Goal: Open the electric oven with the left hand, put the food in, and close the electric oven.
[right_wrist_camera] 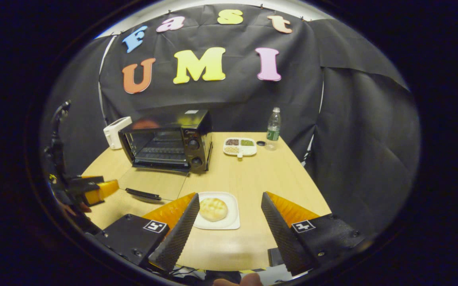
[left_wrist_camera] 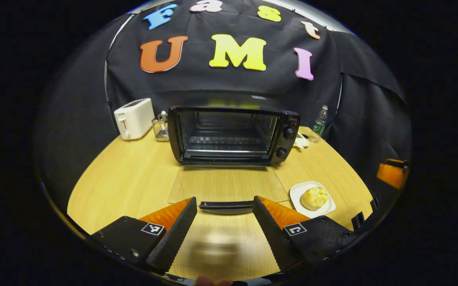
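The black electric oven (left_wrist_camera: 233, 135) stands at the back of the wooden table with its glass door (left_wrist_camera: 229, 184) folded down flat. The door handle (left_wrist_camera: 226, 205) lies just past my left gripper (left_wrist_camera: 225, 200), which is open, fingers either side of the handle and apart from it. A round bun (right_wrist_camera: 213, 209) rests on a white square plate (right_wrist_camera: 231, 220) right of the door. My right gripper (right_wrist_camera: 229, 196) hovers open over the near side of that plate, holding nothing. In the right gripper view the oven (right_wrist_camera: 169, 141) is at the left, with the left gripper (right_wrist_camera: 98, 190) near the handle (right_wrist_camera: 143, 194).
A white toaster (left_wrist_camera: 133, 118) and a wire rack (left_wrist_camera: 160, 127) stand left of the oven. A divided dish of grains (right_wrist_camera: 240, 146), a bottle cap (right_wrist_camera: 260, 143) and a plastic bottle (right_wrist_camera: 272, 123) sit at the back right. The table's front edge lies under both grippers.
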Action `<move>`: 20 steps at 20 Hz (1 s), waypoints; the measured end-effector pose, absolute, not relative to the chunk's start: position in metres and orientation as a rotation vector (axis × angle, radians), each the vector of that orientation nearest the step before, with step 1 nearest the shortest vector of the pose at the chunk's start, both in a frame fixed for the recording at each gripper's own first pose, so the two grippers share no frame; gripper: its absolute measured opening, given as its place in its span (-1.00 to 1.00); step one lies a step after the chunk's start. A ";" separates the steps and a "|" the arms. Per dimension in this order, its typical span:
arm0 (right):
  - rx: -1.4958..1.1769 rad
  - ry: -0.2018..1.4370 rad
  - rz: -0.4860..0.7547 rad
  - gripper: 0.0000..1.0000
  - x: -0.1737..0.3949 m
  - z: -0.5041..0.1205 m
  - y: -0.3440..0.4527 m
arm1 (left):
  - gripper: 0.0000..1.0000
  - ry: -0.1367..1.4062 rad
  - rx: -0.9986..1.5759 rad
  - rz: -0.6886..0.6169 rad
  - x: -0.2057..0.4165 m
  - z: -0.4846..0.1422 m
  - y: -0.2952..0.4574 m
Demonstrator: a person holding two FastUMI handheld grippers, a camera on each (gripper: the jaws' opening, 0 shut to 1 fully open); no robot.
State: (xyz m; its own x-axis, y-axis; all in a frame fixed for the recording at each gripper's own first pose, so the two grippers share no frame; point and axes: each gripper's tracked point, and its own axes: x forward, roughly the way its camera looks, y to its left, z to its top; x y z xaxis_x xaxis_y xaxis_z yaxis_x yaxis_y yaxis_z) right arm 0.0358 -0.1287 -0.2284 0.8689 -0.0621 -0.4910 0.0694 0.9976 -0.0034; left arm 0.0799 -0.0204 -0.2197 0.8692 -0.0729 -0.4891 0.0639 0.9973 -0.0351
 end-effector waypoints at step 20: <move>-0.043 0.729 0.104 0.82 0.104 -0.396 -0.099 | 0.87 0.437 -0.017 0.058 0.043 -0.142 0.005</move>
